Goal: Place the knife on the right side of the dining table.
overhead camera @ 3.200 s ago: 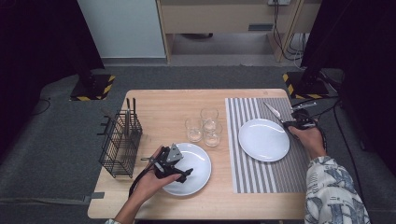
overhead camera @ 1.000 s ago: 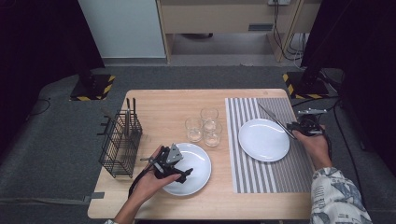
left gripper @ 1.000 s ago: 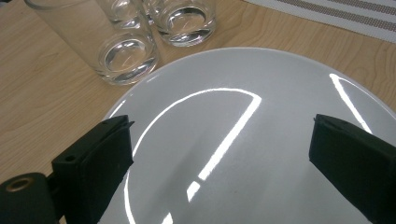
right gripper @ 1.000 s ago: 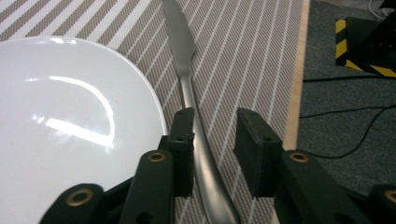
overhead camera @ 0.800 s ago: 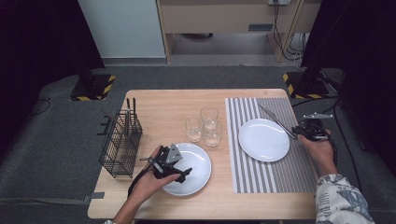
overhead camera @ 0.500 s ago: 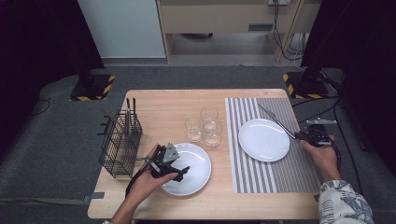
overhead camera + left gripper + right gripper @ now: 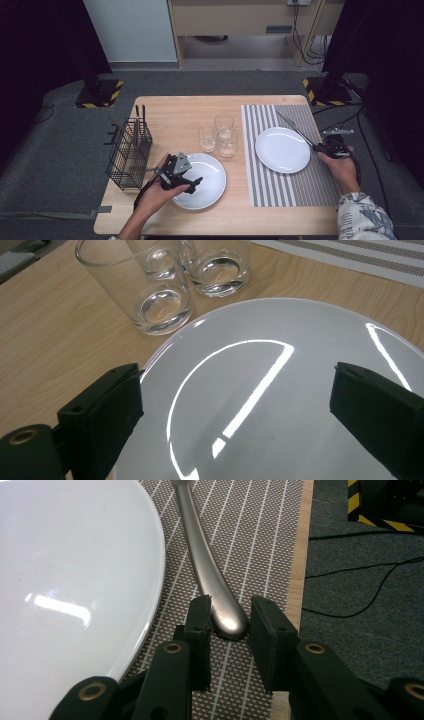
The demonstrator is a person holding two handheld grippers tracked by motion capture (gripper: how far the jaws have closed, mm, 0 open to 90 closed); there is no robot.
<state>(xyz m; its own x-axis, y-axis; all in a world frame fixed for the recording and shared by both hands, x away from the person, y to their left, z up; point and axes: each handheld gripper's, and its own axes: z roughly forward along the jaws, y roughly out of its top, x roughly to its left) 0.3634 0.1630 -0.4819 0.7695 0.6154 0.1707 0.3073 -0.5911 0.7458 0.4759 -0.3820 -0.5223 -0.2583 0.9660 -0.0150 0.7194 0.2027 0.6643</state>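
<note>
Knife (image 7: 210, 575) lies on striped mat (image 7: 320, 185), just right of the far plate (image 7: 282, 149), handle end near table (image 7: 170, 107) edge. Right gripper (image 7: 230, 625) low on mat, jaws slightly apart w/ handle tip between them; small gap on each side, not pinching. Left gripper (image 7: 235, 425) over near plate (image 7: 280, 390), jaws spread wide, nothing between. Three glasses (image 7: 220, 134) clustered btw the plates, apart from both grippers. Wire basket (image 7: 127, 155) at left edge of table, utensil handles sticking up.
</note>
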